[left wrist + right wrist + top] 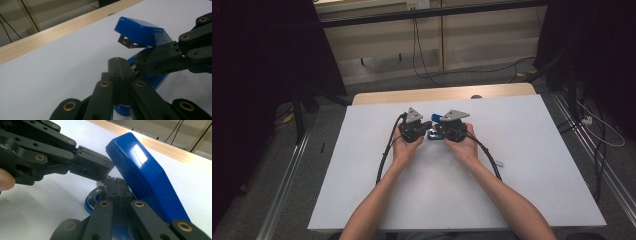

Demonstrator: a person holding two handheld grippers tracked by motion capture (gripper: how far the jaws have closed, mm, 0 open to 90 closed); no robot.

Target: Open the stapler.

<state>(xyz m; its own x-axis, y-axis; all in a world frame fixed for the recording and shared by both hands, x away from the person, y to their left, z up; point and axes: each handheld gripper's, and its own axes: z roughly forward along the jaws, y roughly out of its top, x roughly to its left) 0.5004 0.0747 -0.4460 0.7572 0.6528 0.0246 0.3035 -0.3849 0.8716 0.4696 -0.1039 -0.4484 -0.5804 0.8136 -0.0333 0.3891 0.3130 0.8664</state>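
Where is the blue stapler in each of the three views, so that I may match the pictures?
High view: the blue stapler lies at the table's middle, between the two claws, its raised lid poking up.
Left gripper view: right of centre, lid lifted at upper middle, behind the shut left claw.
Right gripper view: centre to lower right, the lid slanting up.
Shared landmark: the wooden table edge beyond the white surface.

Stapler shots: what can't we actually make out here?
- Stapler base: in the left gripper view, the left tool and right tool cover it.
- Stapler's inner metal track: in the right gripper view, the tools and the raised blue top block it.
- High view: stapler too small, hidden between tools and hands.
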